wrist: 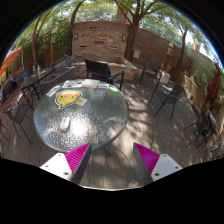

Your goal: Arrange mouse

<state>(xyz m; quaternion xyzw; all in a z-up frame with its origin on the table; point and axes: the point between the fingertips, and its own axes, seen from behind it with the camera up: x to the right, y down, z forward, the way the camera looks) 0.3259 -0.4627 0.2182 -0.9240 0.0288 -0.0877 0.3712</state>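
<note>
A round glass patio table (80,125) stands ahead of my fingers, a little to the left. On its far side lies a yellow mouse pad (68,98); I cannot make out a mouse on it from here. A white item (106,89) lies at the table's far right rim. My gripper (111,160) is open and empty, its magenta pads (78,158) wide apart over the wooden deck, short of the table.
Dark metal chairs stand round the table: one at the left (18,112), one behind it (98,70), others at the right (168,98). A brick wall (105,40) and trees lie beyond. Wooden decking (140,125) lies between me and the table.
</note>
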